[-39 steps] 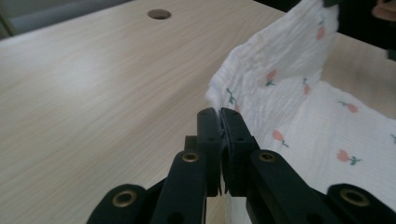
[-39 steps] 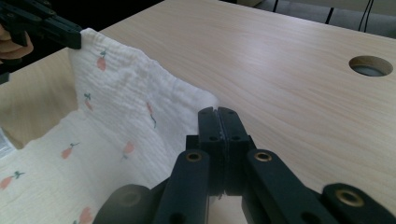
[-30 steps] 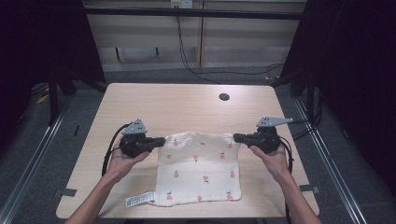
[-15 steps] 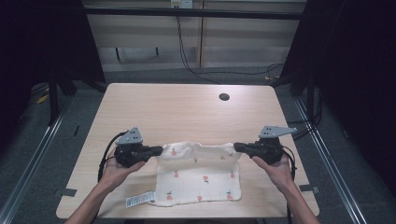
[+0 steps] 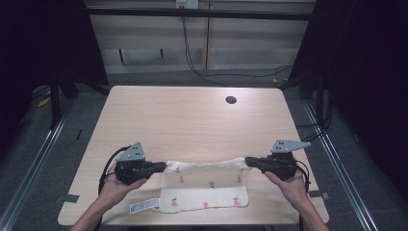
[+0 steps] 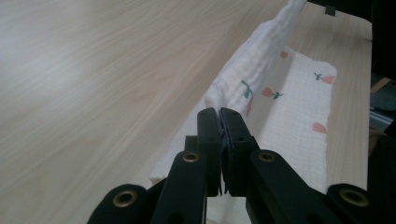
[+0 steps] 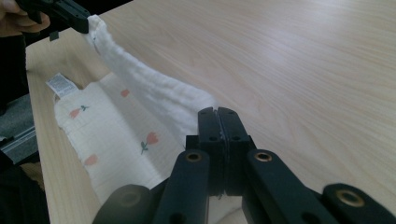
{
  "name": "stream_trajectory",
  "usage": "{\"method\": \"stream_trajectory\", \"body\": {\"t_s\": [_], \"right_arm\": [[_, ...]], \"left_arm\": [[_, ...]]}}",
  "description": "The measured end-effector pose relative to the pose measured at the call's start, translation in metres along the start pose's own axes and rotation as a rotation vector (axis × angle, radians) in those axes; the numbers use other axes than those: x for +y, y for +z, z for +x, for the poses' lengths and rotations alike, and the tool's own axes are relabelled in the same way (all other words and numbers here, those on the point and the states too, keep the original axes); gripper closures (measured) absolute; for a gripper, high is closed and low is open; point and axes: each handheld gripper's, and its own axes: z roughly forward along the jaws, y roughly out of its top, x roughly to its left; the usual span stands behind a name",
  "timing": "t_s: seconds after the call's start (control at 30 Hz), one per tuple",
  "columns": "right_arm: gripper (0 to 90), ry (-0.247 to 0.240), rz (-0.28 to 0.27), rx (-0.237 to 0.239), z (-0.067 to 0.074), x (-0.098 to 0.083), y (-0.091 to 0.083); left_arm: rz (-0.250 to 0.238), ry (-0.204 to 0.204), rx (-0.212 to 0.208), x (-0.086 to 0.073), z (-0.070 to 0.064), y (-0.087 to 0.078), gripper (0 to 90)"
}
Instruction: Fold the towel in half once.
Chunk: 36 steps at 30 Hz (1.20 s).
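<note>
Folding looks half done: left gripper point(image 5: 162, 167) and right gripper point(image 5: 248, 160) each pinch a far corner of the white, tulip-printed cloth point(image 5: 207, 191), its far edge raised over the table's point(image 5: 192, 120) near edge. Next, I'd judge, both corners land evenly on the near hem, care label point(image 5: 144, 206) alongside.

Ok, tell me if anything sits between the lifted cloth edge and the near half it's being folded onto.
Nothing visible does. The cloth near half lies bare on the table; its label sticks out at the near left corner, off to the side.
</note>
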Motion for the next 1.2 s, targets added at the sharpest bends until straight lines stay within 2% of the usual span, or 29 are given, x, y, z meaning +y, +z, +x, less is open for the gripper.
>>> {"method": "stream_trajectory", "body": {"t_s": [0.03, 0.13, 0.23, 0.47, 0.5, 0.57, 0.7, 0.77, 0.8, 0.87, 0.9, 1.0, 1.2], "right_arm": [[89.5, -0.001, 0.003, 0.0, 0.0, -0.002, 0.0], [89.5, 0.012, 0.023, 0.011, 0.004, -0.011, 0.003], [89.4, 0.013, 0.038, 0.012, 0.007, -0.018, 0.005], [89.4, 0.019, 0.061, 0.017, 0.012, -0.029, 0.003], [89.1, 0.018, 0.069, 0.019, 0.012, -0.031, 0.004], [88.8, 0.017, 0.091, 0.021, 0.014, -0.037, 0.005], [88.6, 0.014, 0.135, 0.024, 0.017, -0.048, 0.01], [86.5, 0.009, 0.154, 0.023, 0.018, -0.05, 0.012], [85.4, 0.001, 0.167, 0.011, 0.019, -0.051, 0.013], [85.8, 0.002, 0.187, 0.022, 0.018, -0.052, 0.015], [85.6, -0.004, 0.195, 0.015, 0.018, -0.052, 0.016], [85.7, -0.002, 0.208, 0.018, 0.019, -0.055, 0.017], [82.6, 0.006, 0.212, 0.027, 0.022, -0.058, 0.013]], "left_arm": [[-0.001, -0.017, 0.003, -0.003, -0.001, 0.0, 87.8], [0.028, -0.006, -0.01, -0.009, -0.011, 0.002, 87.8], [0.056, -0.009, -0.035, -0.015, -0.013, 0.005, 87.8], [0.096, -0.024, -0.067, -0.026, -0.016, 0.011, 87.7], [0.11, -0.009, -0.059, -0.028, -0.016, 0.012, 87.7], [0.127, -0.018, -0.066, -0.033, -0.016, 0.015, 87.7], [0.149, -0.01, -0.071, -0.034, -0.016, 0.018, 87.6], [0.176, -0.013, -0.097, -0.038, -0.014, 0.023, 87.3], [0.192, 0.002, -0.081, -0.039, -0.014, 0.025, 87.3], [0.192, -0.015, -0.097, -0.041, -0.012, 0.025, 87.1], [0.19, -0.024, -0.091, -0.041, -0.012, 0.026, 87.0], [0.206, -0.024, -0.097, -0.043, -0.013, 0.028, 86.9], [0.215, 0.004, -0.151, -0.044, -0.018, 0.026, 83.9]]}}
